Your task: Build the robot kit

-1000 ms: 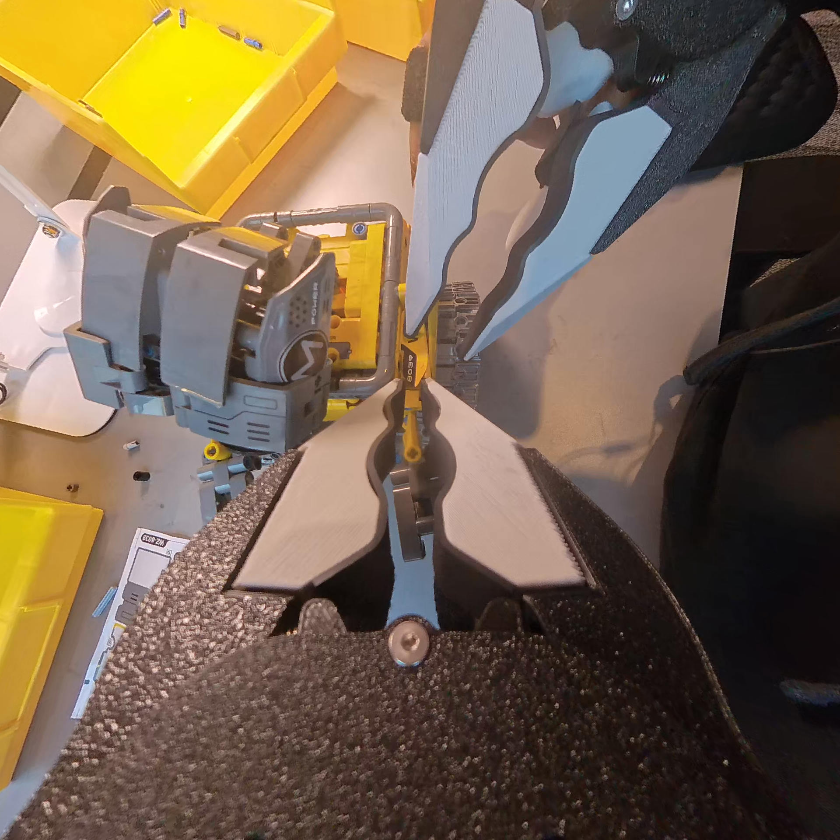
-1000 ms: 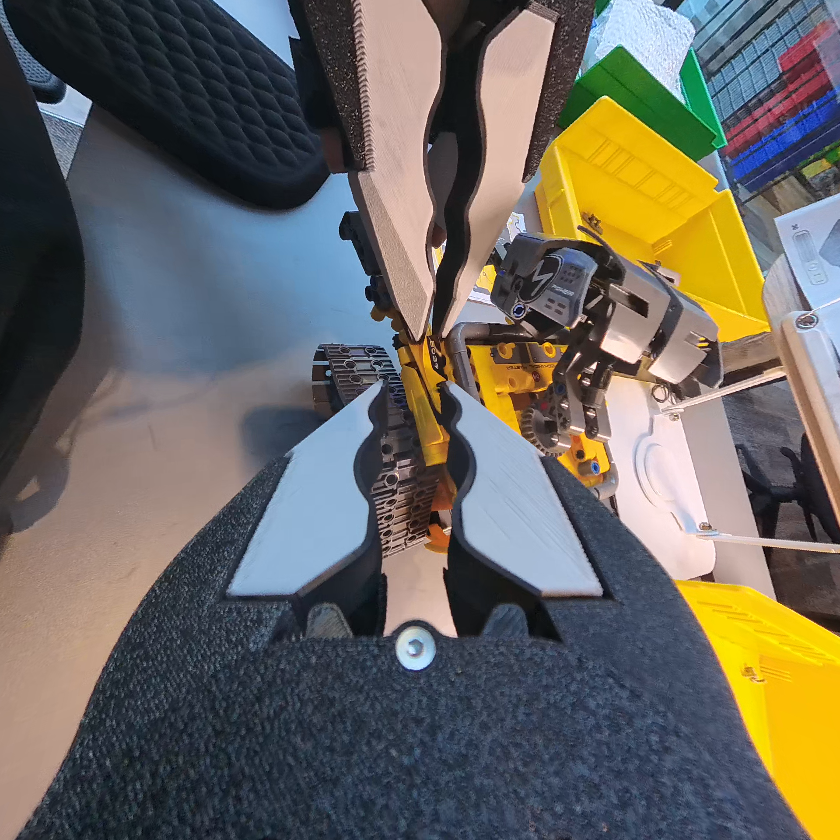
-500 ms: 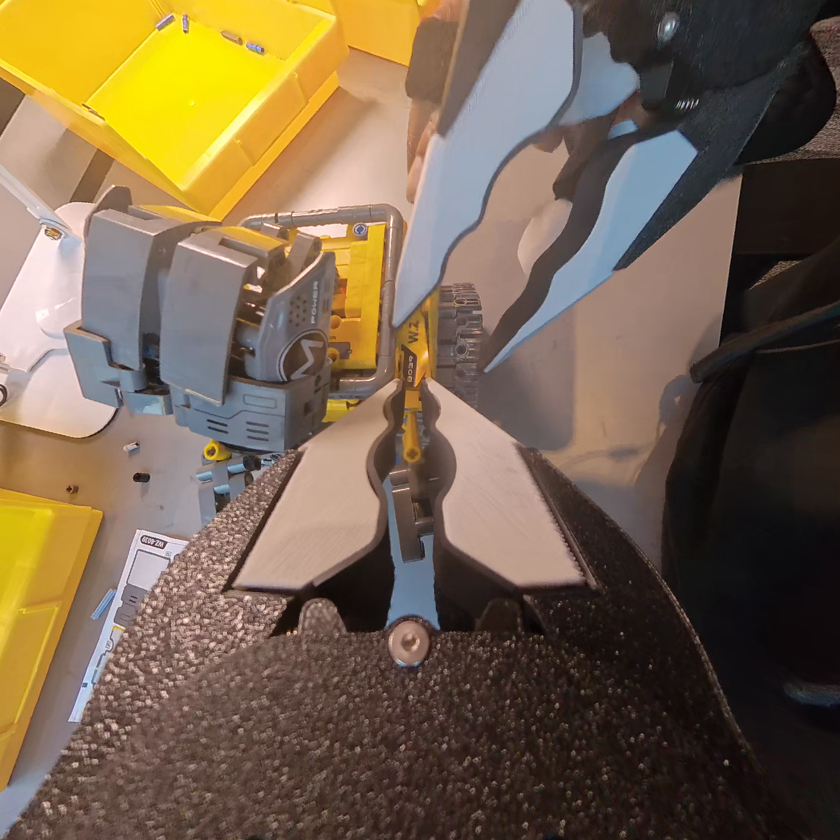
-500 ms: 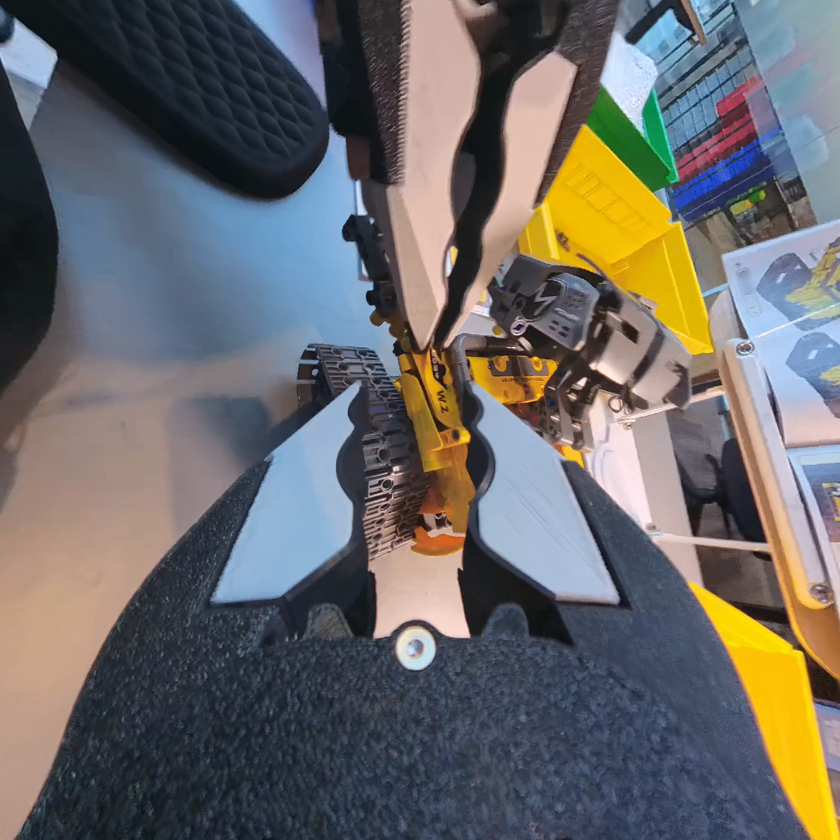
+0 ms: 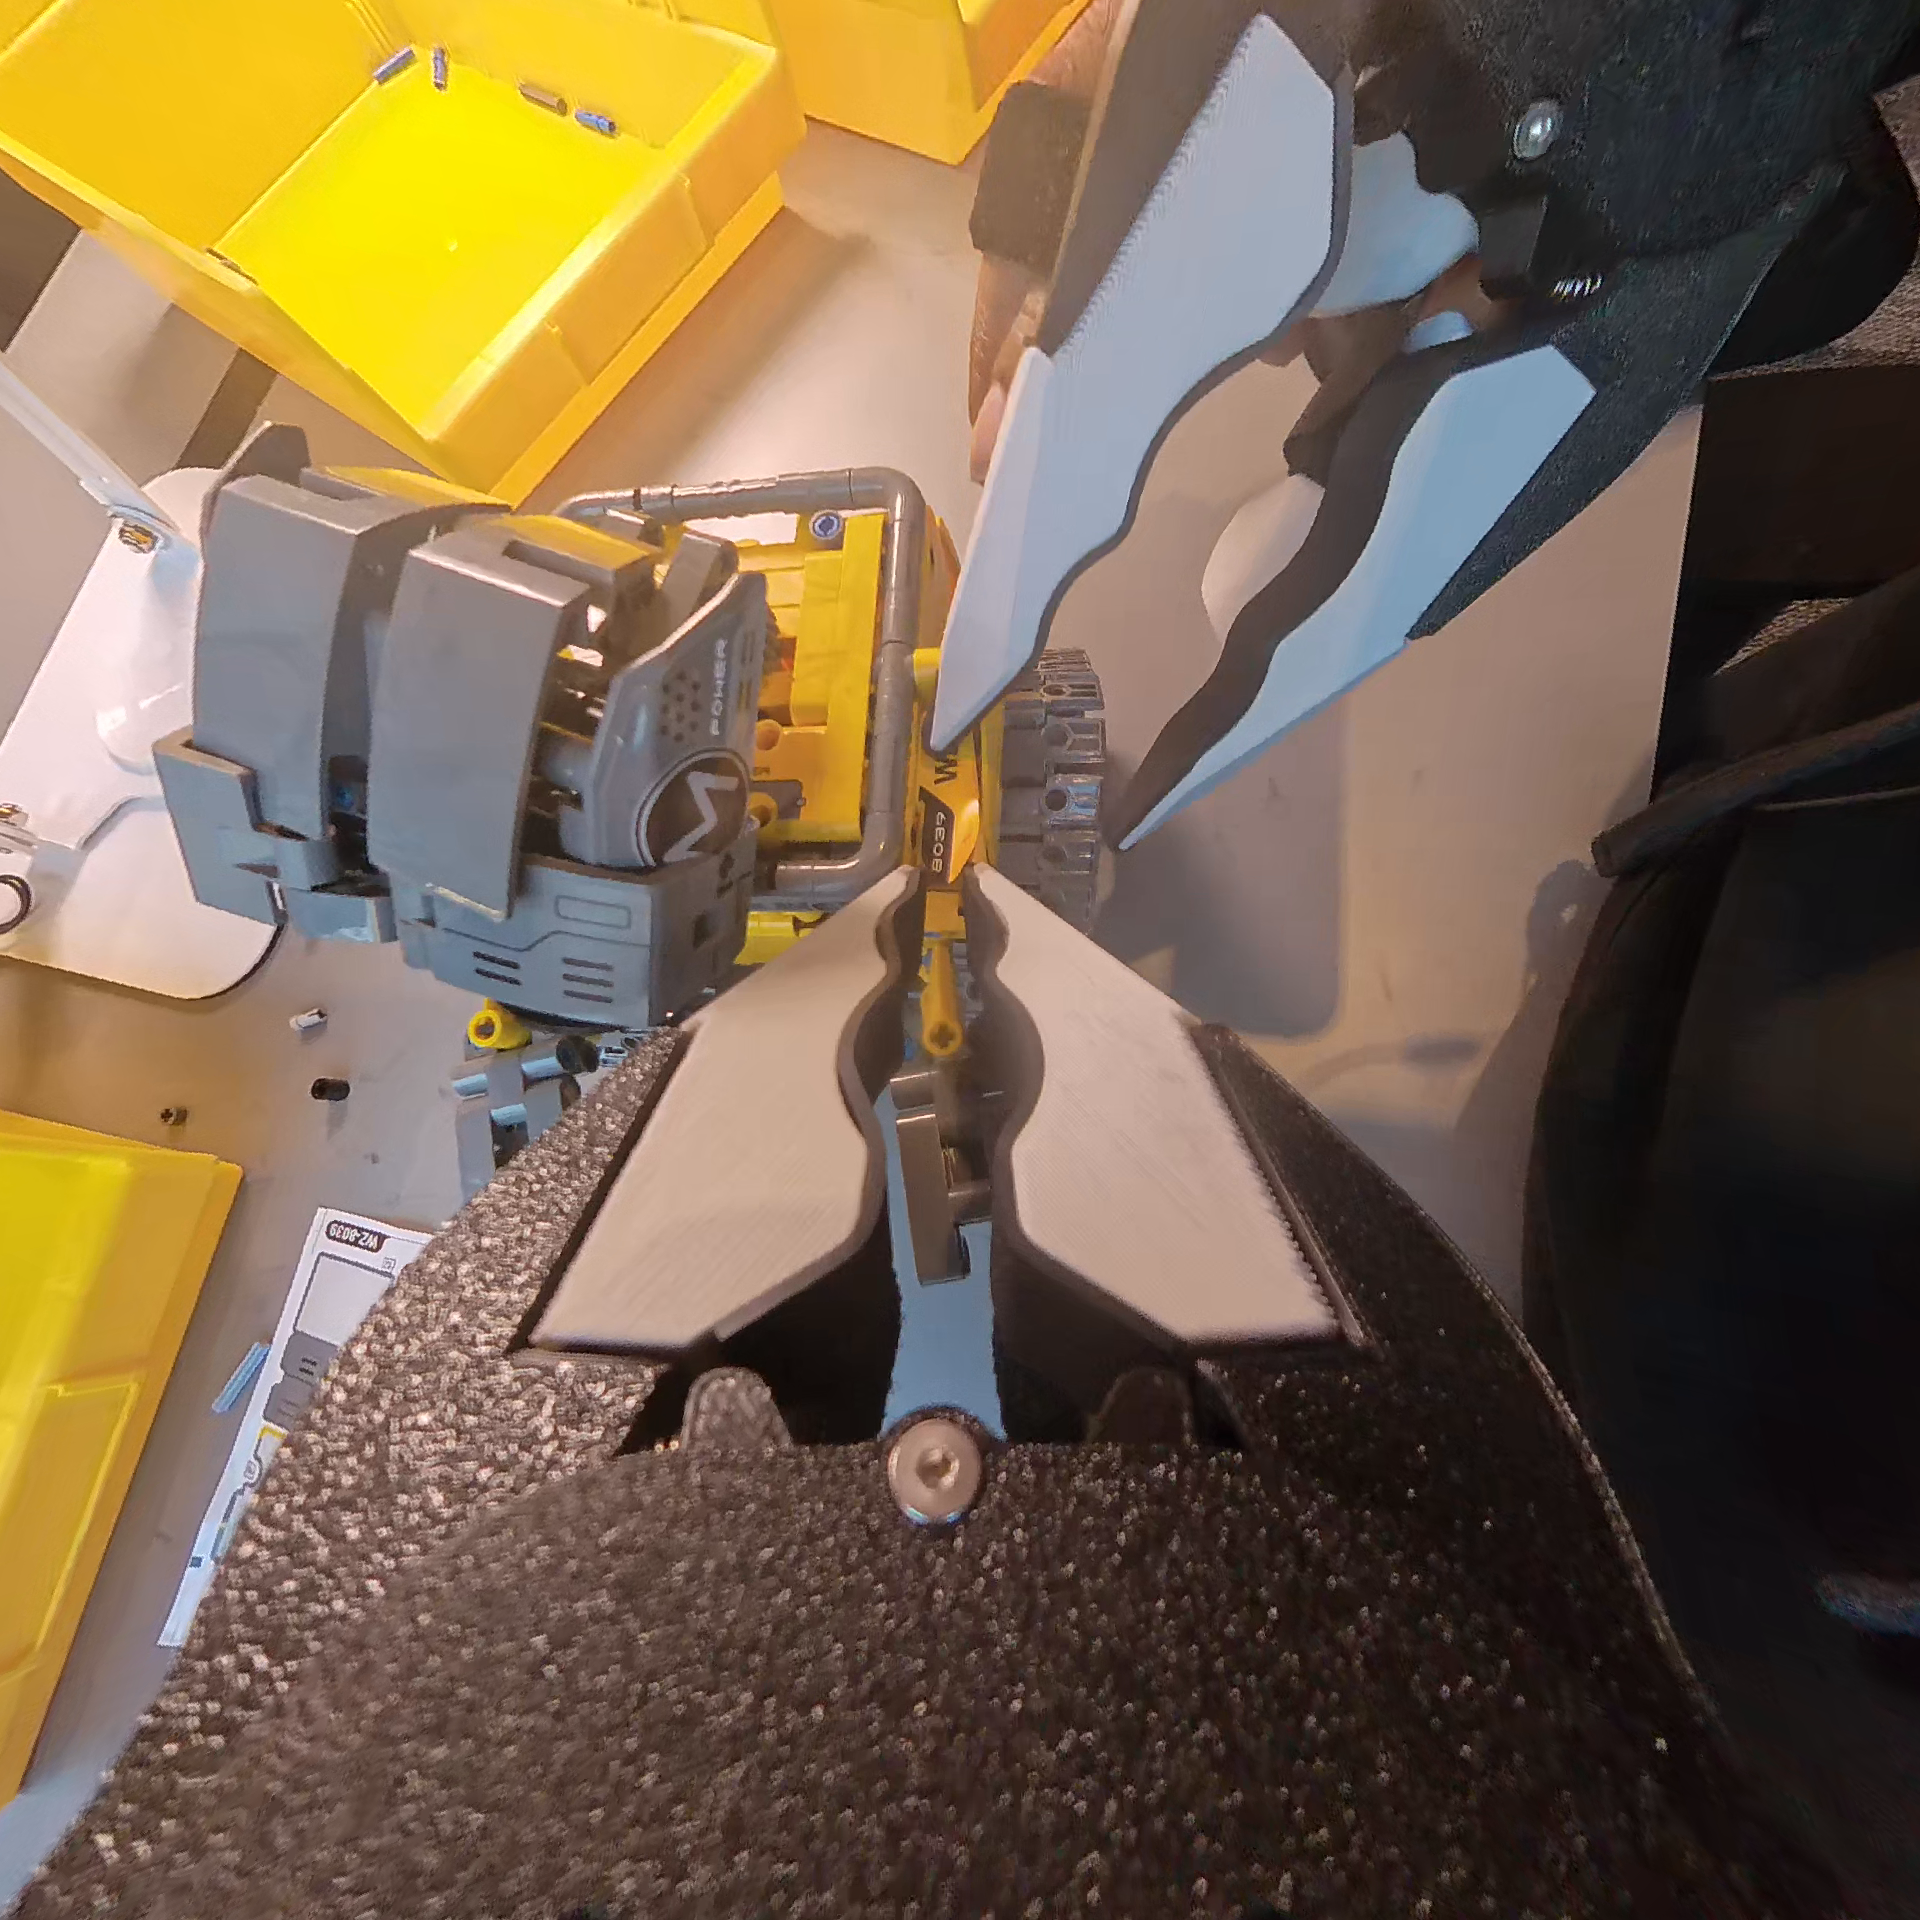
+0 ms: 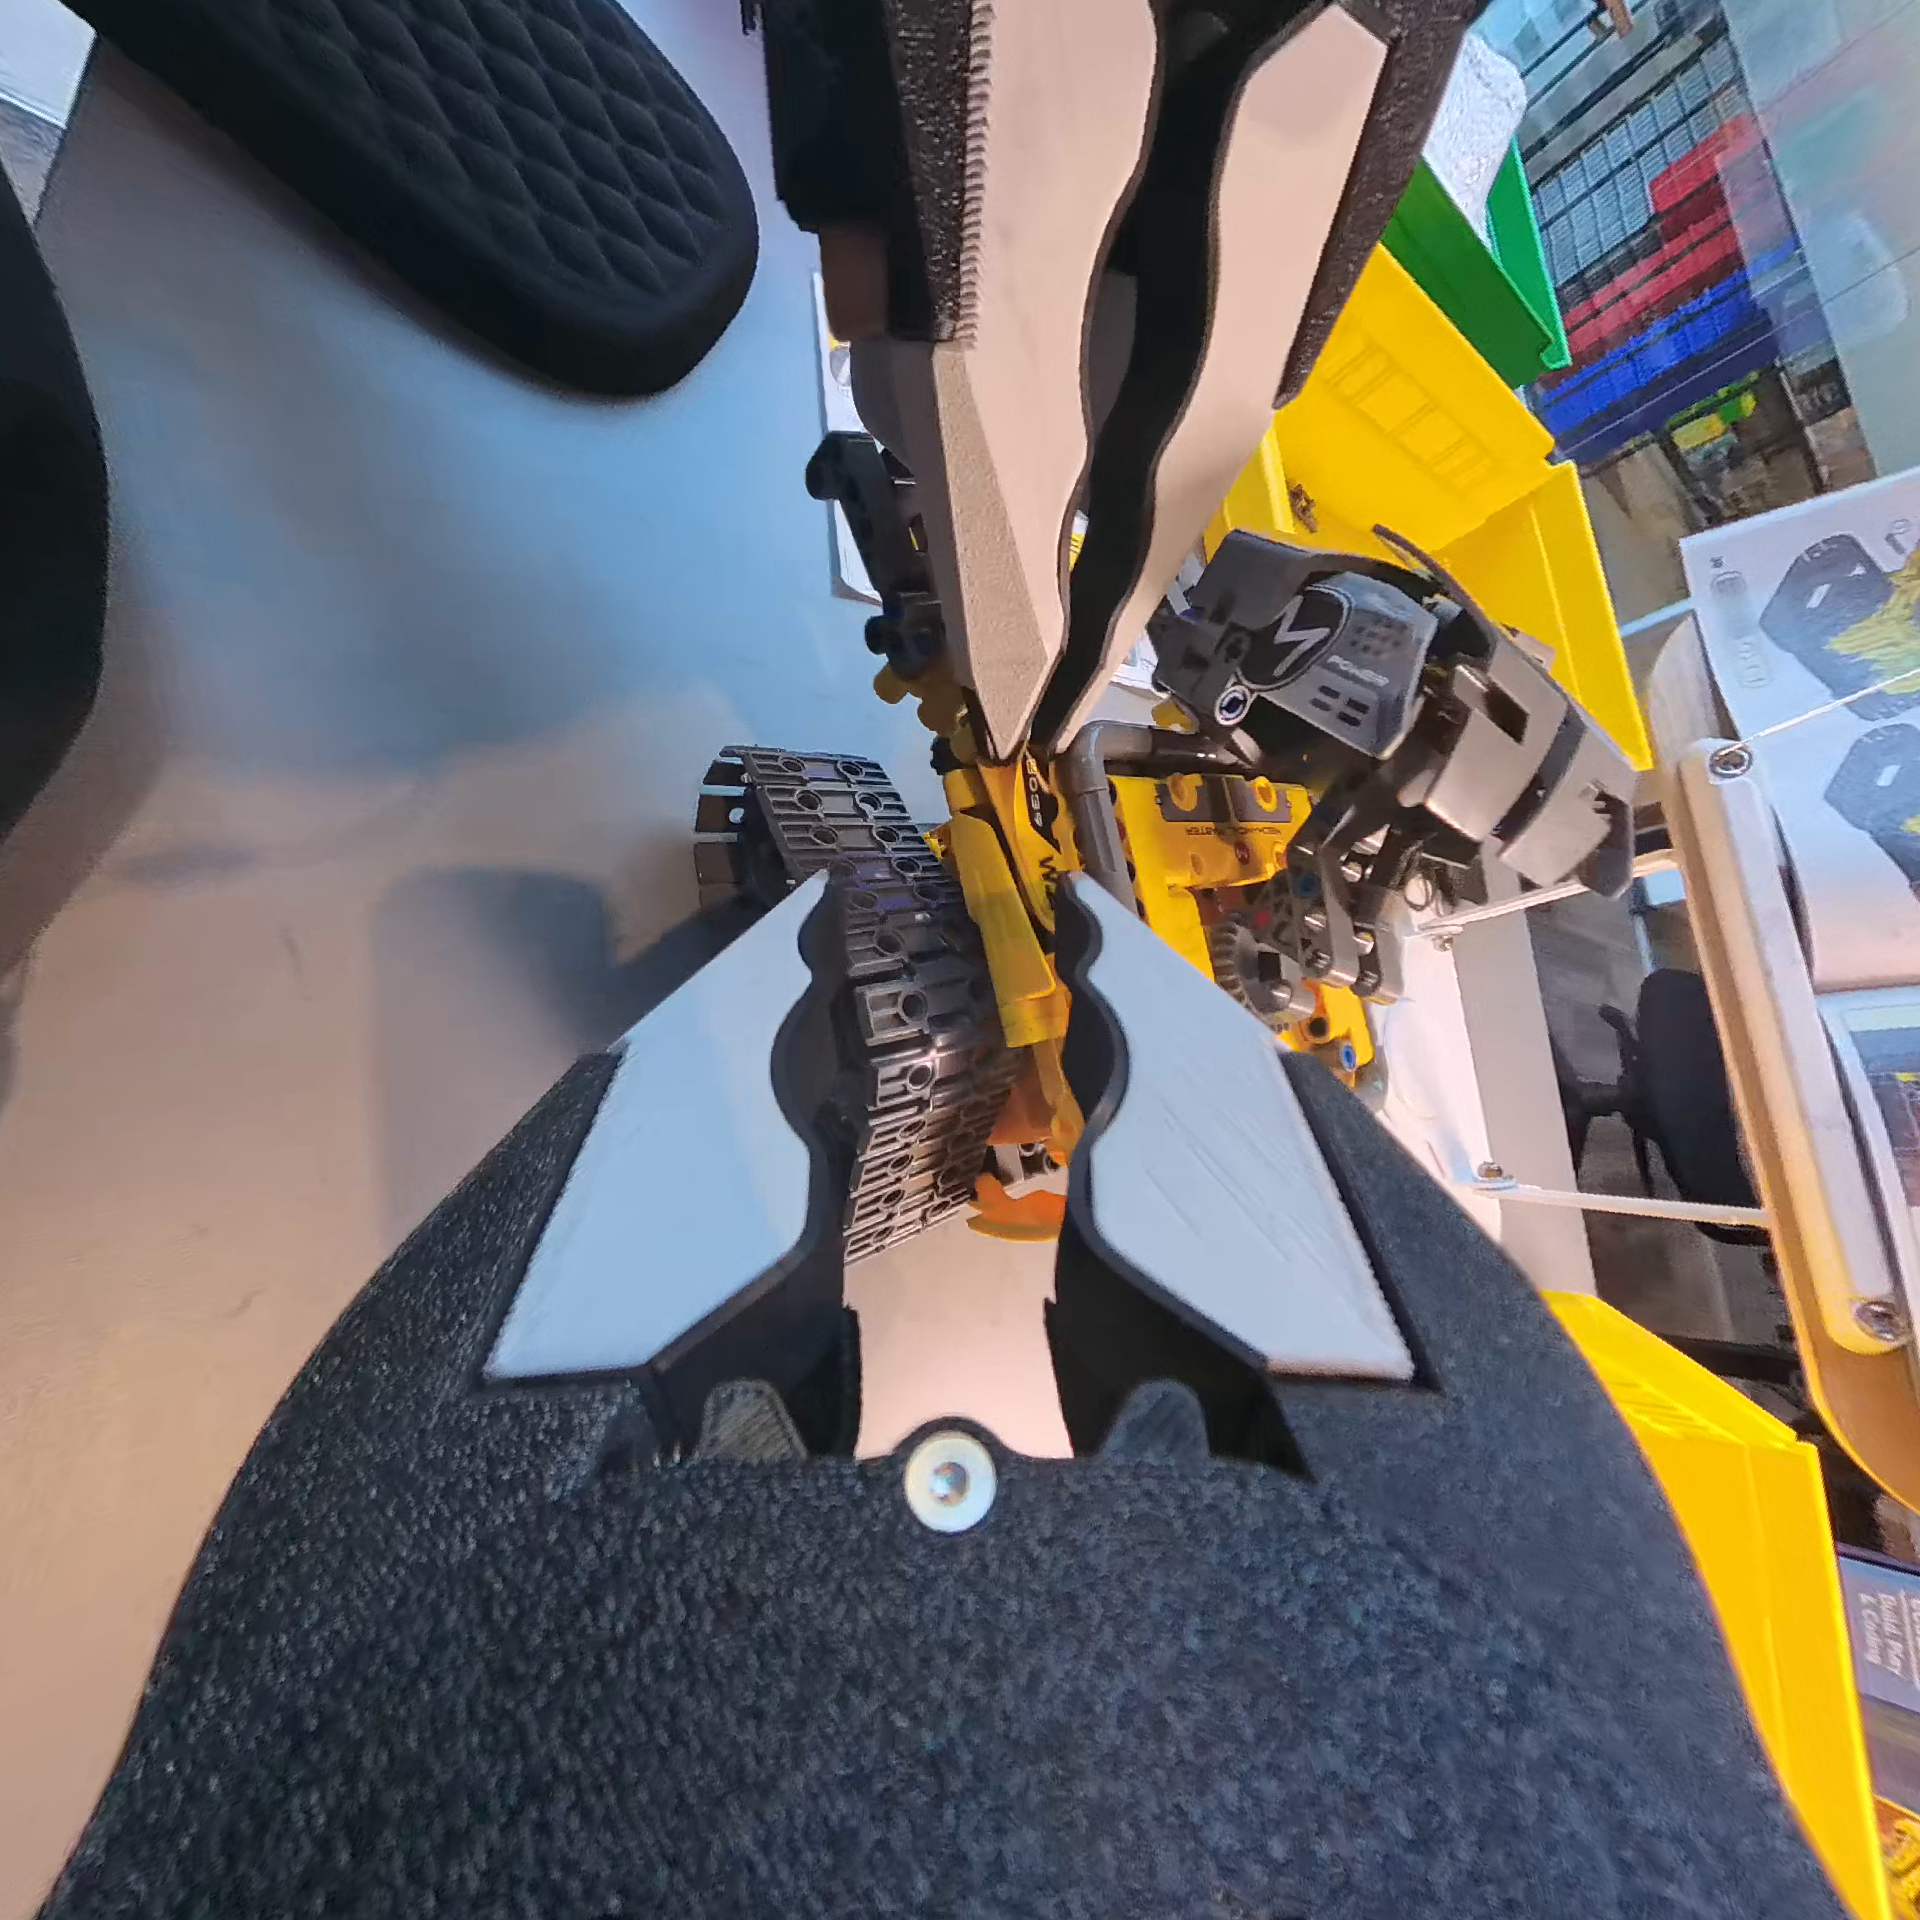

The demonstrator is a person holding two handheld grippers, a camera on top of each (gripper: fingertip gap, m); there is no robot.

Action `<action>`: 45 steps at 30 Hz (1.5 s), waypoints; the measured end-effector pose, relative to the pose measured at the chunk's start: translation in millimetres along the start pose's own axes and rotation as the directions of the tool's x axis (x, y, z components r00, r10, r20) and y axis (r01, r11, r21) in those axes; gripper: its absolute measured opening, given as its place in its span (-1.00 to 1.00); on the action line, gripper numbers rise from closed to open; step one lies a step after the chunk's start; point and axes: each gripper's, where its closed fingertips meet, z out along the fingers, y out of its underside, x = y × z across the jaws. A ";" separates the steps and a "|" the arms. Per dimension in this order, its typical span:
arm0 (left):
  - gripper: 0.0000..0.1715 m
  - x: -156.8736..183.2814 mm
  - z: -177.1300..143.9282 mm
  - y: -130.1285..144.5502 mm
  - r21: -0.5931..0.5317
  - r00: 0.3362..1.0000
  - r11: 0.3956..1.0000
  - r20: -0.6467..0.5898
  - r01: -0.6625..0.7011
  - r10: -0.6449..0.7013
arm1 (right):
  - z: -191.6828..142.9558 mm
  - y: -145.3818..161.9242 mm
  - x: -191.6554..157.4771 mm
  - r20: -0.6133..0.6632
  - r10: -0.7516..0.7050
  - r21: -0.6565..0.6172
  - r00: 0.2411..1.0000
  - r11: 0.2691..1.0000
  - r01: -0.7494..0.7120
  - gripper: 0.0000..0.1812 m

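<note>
A yellow and grey brick-built tracked vehicle [image 5: 810, 665] stands on the grey table, with a grey power block [image 5: 468, 727] on top and a dark track [image 5: 1060, 769] on its near side. My left gripper [image 5: 940, 878] is shut on the vehicle's yellow side panel [image 5: 940, 831]; in the right wrist view it [image 6: 1029, 743] comes down from the top. My right gripper [image 6: 945, 888] is open, its fingers astride the track [image 6: 904, 1018] and the yellow panel [image 6: 1013, 935]. In the left wrist view it [image 5: 1034, 790] reaches in from the upper right.
Yellow bins [image 5: 416, 208] [image 5: 73, 1351] lie at the back left and front left. An instruction sheet [image 5: 301, 1351], small loose parts [image 5: 307, 1018] and a white stand base [image 5: 125, 665] lie left of the vehicle. A black bag [image 5: 1766, 1143] is on the right, a black cushion [image 6: 468, 177] beyond. Less than 4 cm separates the two grippers' tips. From either gripper's tips it is about 8 cm to the grey power block [image 5: 468, 727].
My right gripper's fingers have spread wider around the track and panel and shifted a little. My left gripper has kept still, shut on the yellow panel.
</note>
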 end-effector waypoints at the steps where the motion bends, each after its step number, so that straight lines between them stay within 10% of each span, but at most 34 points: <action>1: -0.93 0.0 0.0 0.0 0.001 1.000 1.000 0.001 0.000 0.000 | 0.5 -0.9 -0.8 -0.002 -0.012 0.001 1.000 1.000 0.012 -0.56; 45: -0.63 -4.1 -18.0 19.8 0.099 0.988 0.983 -0.040 0.152 -0.149 | 17.0 -16.3 -16.8 -0.124 -0.386 0.008 0.914 0.921 0.390 -0.50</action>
